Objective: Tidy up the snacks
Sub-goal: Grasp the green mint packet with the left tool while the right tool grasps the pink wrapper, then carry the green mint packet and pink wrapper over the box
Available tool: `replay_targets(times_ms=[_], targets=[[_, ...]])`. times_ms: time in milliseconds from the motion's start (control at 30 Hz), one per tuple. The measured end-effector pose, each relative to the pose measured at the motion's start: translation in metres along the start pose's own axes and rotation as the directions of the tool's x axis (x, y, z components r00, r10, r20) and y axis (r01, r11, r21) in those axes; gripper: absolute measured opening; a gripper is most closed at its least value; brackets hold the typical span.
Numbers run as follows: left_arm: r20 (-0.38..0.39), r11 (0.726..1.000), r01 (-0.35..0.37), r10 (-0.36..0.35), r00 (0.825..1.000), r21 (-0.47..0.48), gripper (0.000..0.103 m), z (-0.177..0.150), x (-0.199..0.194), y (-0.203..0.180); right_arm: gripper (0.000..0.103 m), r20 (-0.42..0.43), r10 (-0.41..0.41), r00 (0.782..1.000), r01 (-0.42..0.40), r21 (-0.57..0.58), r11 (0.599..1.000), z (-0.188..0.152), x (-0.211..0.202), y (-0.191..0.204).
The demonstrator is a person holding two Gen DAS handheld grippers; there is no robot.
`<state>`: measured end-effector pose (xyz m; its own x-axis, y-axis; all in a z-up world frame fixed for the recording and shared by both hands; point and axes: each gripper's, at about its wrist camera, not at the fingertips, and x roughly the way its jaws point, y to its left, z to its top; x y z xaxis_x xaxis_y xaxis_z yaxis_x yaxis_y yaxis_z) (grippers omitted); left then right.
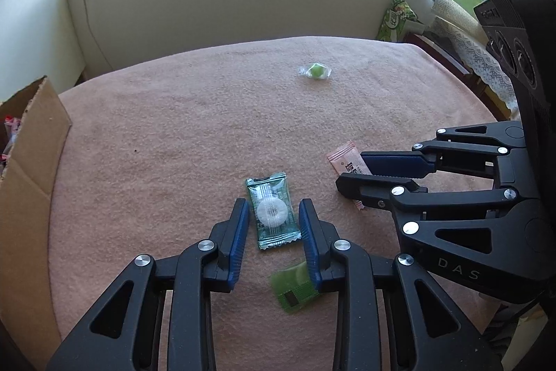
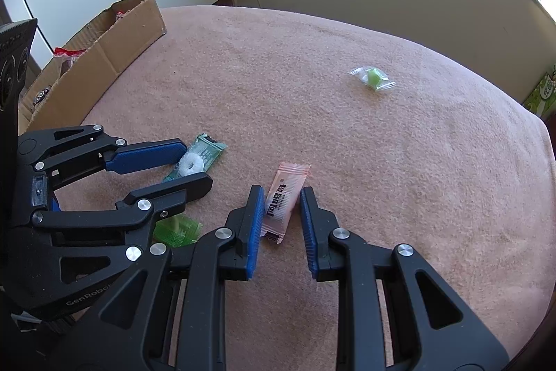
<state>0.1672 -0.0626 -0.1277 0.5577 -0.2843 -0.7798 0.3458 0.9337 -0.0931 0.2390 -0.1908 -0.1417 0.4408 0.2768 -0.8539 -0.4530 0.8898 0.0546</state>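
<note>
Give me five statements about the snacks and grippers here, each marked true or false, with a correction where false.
1. The left gripper straddles the teal mint packet. True.
2. The pink packet lies between the right gripper's fingers. True.
3. The green candy sits inside the cardboard box. False: it lies alone on the pink cloth, far from the box.
4. The box stands on the right side of the table. False: it is at the left edge.
5. A light green packet lies under the left gripper. True.
</note>
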Motion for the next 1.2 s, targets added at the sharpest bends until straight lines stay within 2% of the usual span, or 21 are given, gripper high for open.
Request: replay_targets(times_ms=[67, 167, 300, 733, 1200], targets=[[0.007, 1.0, -0.01, 0.01, 1.0, -0.007, 0.021, 0.0, 0.002, 0.0, 0.022, 0.004, -0.012, 1.0, 0.012, -0.012, 1.0, 0.0, 0.0, 0.003], [0.011, 0.999, 0.005, -0.005, 1.0, -0.031, 0.02, 0.0, 0.001, 0.005, 0.011, 0.01, -0.013, 1.0, 0.013, -0.013, 1.0, 0.002, 0.001, 0.005], [0.023, 0.999, 0.003, -0.002, 1.0, -0.04, 0.02, -0.002, -0.004, 0.008, 0.006, 0.015, 0.001, 1.0, -0.001, 0.001, 1.0, 0.0, -0.002, 0.004], [0.098, 0.997, 0.012, -0.004, 0.995, -0.08, 0.02, -0.005, -0.039, 0.016, 0.005, 0.093, 0.023, 0.995, -0.029, 0.057, 0.998, 0.0, -0.032, 0.001], [0.193, 0.993, -0.007, 0.03, 0.981, -0.121, 0.02, -0.012, -0.089, 0.043, 0.005, 0.152, 0.063, 0.986, -0.064, 0.006, 0.998, 0.025, -0.065, 0.042]])
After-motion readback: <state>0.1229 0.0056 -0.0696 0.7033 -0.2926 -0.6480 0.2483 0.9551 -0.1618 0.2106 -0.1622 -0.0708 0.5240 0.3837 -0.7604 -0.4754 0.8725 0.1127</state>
